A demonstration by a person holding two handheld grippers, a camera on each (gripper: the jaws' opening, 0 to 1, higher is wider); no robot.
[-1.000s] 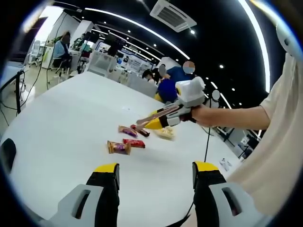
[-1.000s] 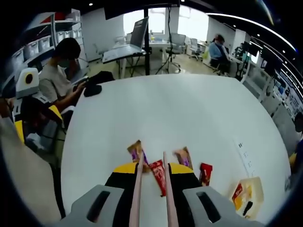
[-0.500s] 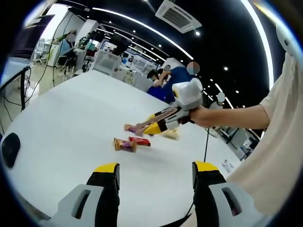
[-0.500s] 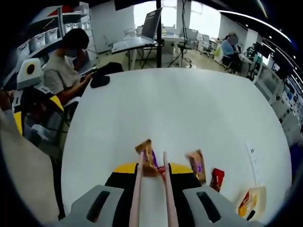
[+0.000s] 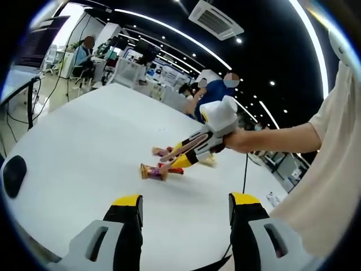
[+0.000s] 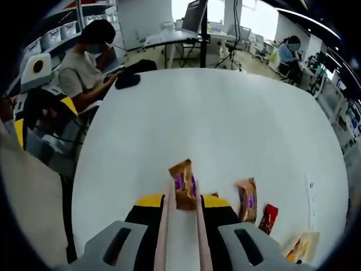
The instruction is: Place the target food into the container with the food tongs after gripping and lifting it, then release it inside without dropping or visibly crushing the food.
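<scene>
A brown and purple snack packet (image 6: 183, 185) lies on the white table (image 6: 225, 130), and the two pink arms of the food tongs (image 6: 165, 226) stand on either side of it. My right gripper (image 6: 183, 202) is shut on the tongs. In the left gripper view the right gripper (image 5: 190, 152) comes in from the right in a person's hand, with the tongs (image 5: 179, 156) slanting down to the same packet (image 5: 151, 171), which rests on the table. The clear container (image 6: 302, 248) sits at the lower right. My left gripper (image 5: 185, 200) hangs open over bare table.
Another brown packet (image 6: 247, 197) and a red bar (image 6: 268, 217) lie between the tongs and the container. A black mouse (image 5: 14, 175) sits near the table's left edge. A seated person (image 6: 90, 62) is at the table's far side, beside a black object (image 6: 128, 81).
The right gripper has carried the tongs forward and left from the red bar to the brown and purple packet, which now sits between the tips. The left gripper stays open in place.
</scene>
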